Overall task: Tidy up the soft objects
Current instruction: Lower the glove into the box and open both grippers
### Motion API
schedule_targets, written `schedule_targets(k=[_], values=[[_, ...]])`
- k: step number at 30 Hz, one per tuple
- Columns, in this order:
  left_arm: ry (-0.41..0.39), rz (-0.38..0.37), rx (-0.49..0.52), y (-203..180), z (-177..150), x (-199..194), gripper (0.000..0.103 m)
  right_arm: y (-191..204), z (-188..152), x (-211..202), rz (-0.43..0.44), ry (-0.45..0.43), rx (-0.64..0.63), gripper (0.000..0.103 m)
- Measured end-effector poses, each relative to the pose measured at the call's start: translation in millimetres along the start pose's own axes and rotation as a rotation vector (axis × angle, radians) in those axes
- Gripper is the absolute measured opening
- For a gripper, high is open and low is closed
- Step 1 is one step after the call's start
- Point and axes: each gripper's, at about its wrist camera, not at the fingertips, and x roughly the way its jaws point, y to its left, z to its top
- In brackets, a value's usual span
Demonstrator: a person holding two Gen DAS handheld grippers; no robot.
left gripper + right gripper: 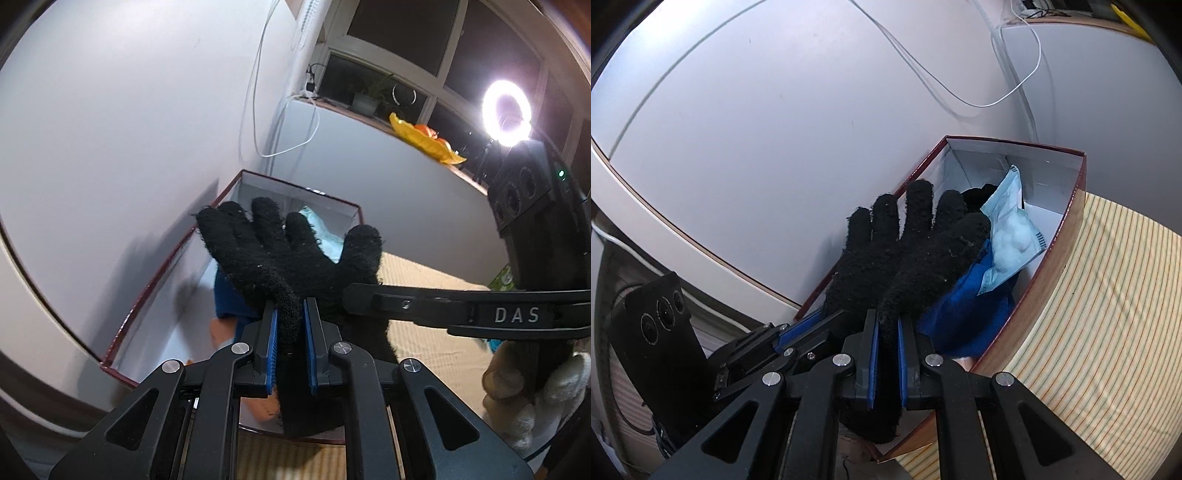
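Two hand-held grippers, left (290,325) and right (887,334), each pinch one black glove (291,254) above one box (1067,221). "DAS" marks the right one's finger (517,315).

Fuzzy black knit glove (905,258), matt cardboard box (1067,236), glossy plastic cotton-ball packet (1012,240), woven striped mat (1108,314)

Left gripper (290,321) and right gripper (887,332) both clamp black glove (291,254).
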Motion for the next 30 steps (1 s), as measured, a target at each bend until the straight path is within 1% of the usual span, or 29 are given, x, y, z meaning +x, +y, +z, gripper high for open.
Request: schedule_targets(k=[8,11,14,17,19,21,24,25,26,28,30], values=[[0.017,0.092,0.076,-3,-3,8,0.011,4,3,18,-0.087,0.042,-0.091,0.008],[0.021,0.125,0.094,-2,-4,11,0.011,8,1,21,-0.117,0.038,-0.148,0.008],[0.022,0.138,0.099,-1,-6,13,0.012,9,0,24,-0.142,0.035,-0.167,0.008],[0.029,0.146,0.105,-2,-8,15,0.015,8,0,26,-0.165,0.035,-0.176,0.009],[0.034,0.147,0.104,-1,-9,15,0.015,9,-2,25,-0.186,0.025,-0.194,0.010],[0.033,0.157,0.102,1,-10,15,0.017,13,-4,24,-0.210,0.017,-0.222,0.014],[0.024,0.171,0.089,4,-10,12,0.018,15,-6,18,-0.235,-0.004,-0.236,0.030],[0.021,0.170,0.080,6,-10,10,0.022,15,-5,15,-0.236,-0.016,-0.232,0.040],[0.017,0.171,0.074,7,-10,7,0.029,14,-5,11,-0.234,-0.031,-0.221,0.049],[0.007,0.177,0.068,8,-11,3,0.033,12,-4,1,-0.223,-0.067,-0.201,0.055],[-0.002,0.181,0.071,8,-12,-2,0.033,11,-4,-7,-0.225,-0.094,-0.195,0.055]])
